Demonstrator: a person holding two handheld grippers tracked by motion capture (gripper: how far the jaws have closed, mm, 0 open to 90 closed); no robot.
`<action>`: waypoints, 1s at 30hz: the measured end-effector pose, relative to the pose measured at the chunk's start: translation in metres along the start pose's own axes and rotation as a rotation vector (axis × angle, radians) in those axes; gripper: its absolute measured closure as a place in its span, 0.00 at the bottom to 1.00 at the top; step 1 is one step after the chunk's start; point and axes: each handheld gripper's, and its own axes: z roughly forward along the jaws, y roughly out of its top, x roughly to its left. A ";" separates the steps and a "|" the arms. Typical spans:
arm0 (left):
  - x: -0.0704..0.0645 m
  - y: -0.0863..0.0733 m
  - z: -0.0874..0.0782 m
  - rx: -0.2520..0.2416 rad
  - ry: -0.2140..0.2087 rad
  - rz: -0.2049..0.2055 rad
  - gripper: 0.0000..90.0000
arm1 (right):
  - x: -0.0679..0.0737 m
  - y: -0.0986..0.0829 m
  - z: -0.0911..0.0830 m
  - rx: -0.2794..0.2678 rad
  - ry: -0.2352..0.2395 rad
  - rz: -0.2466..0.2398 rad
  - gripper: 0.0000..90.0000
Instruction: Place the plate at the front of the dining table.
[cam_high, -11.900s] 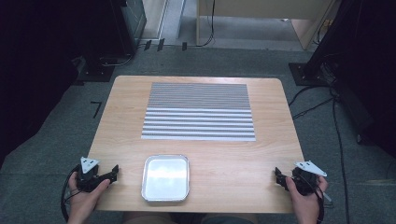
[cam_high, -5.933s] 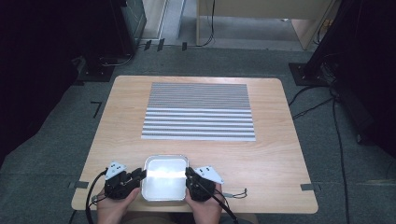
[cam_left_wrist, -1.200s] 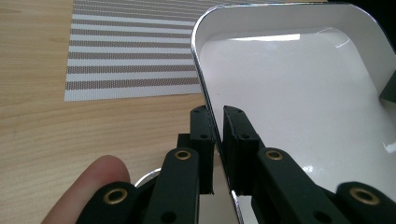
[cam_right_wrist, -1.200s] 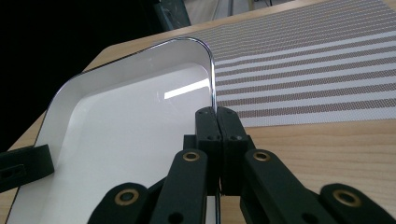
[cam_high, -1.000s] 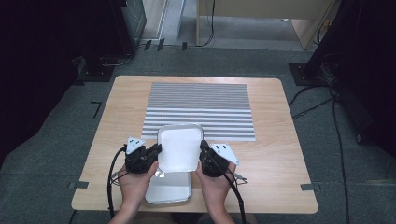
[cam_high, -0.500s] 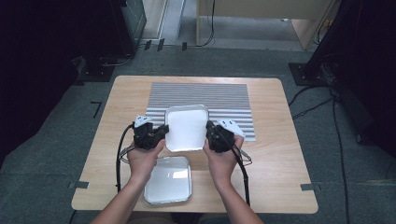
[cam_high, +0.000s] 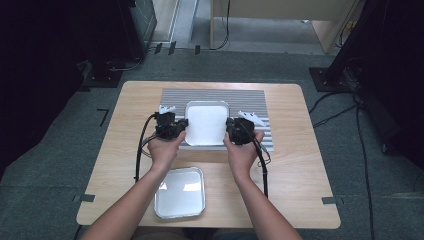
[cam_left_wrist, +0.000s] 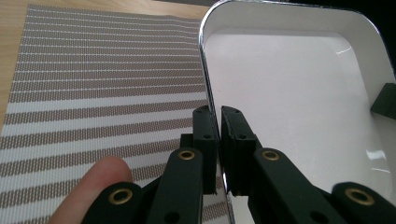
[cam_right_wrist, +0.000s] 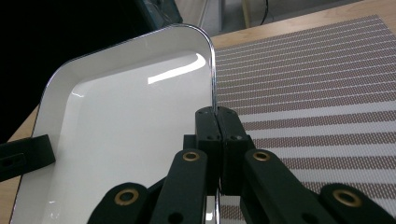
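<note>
A white tray (cam_high: 207, 122) with a shiny rim is held above the striped placemat (cam_high: 247, 99), between both hands. My left gripper (cam_high: 180, 125) is shut on the tray's left rim (cam_left_wrist: 205, 88), and my right gripper (cam_high: 231, 127) is shut on its right rim (cam_right_wrist: 212, 70). In the left gripper view its gripper (cam_left_wrist: 219, 122) pinches the rim; the other gripper's jaw tip pokes in at the tray's far side. In the right gripper view its gripper (cam_right_wrist: 217, 122) clamps the rim over the placemat (cam_right_wrist: 317, 79). A second tray (cam_high: 180, 193) lies on the table near the front edge.
The wooden table (cam_high: 305, 160) has bare wood on both sides of the placemat (cam_left_wrist: 93, 93). Black cables trail from both grippers over the table. Dark equipment and a desk stand on the floor beyond the far edge.
The top tray was lifted off the lower one at the front edge and carried forward; since half a second ago it sits slightly farther over the placemat. Both grippers stay clamped on it.
</note>
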 end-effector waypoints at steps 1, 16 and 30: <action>0.001 0.002 0.005 0.010 0.004 -0.002 0.96 | -0.001 0.001 0.004 0.005 -0.003 0.000 1.00; 0.022 0.019 0.076 0.159 0.033 -0.118 0.92 | -0.015 0.020 0.071 0.110 -0.062 -0.039 1.00; 0.023 0.029 0.112 0.196 0.057 -0.132 0.89 | -0.041 0.021 0.105 0.174 -0.044 -0.009 0.99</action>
